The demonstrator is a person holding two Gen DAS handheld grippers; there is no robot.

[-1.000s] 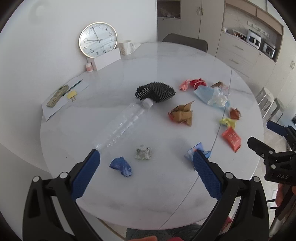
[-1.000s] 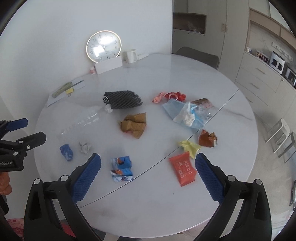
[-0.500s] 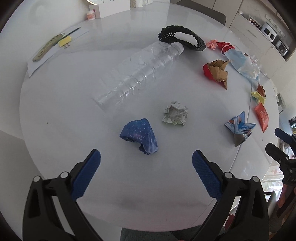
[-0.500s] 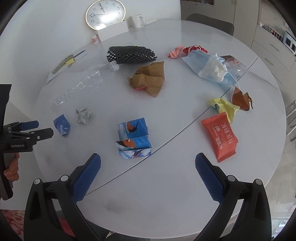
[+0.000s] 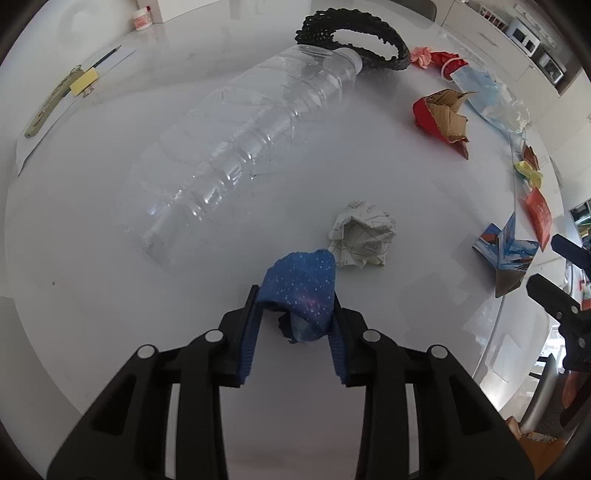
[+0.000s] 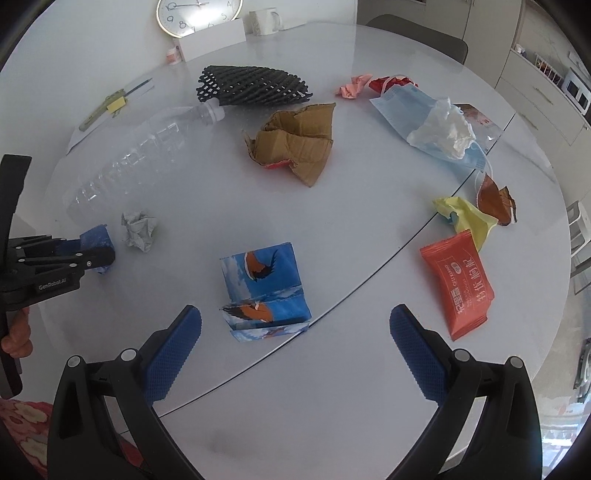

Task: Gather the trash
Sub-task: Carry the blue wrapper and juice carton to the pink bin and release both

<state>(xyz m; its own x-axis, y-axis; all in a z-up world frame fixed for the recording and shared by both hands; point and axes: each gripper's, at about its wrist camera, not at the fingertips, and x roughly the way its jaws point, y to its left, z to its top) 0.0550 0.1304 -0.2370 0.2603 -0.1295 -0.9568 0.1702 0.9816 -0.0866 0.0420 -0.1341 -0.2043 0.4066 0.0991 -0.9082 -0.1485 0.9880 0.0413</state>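
My left gripper (image 5: 293, 325) is shut on a crumpled blue speckled wrapper (image 5: 303, 291) on the white round table (image 5: 92, 295); it also shows in the right wrist view (image 6: 96, 240). A crumpled white paper ball (image 5: 364, 240) lies just beyond it. A clear plastic bottle (image 5: 243, 147) lies on its side further back. My right gripper (image 6: 295, 339) is open and empty, just above a folded blue bird-print paper (image 6: 264, 288). An orange snack packet (image 6: 458, 280) lies to its right.
Brown torn cardboard (image 6: 295, 144), black foam netting (image 6: 251, 86), a blue face mask with tissue (image 6: 432, 125), yellow wrapper (image 6: 467, 218), brown wrapper (image 6: 493, 199) and pink and red scraps (image 6: 354, 86) lie across the table. A clock (image 6: 197, 14), mug (image 6: 264, 22) and chair (image 6: 417, 35) stand behind.
My left gripper came down and forward and closed on the blue speckled wrapper. My right gripper moved lower and closer to the bird-print paper, still open.
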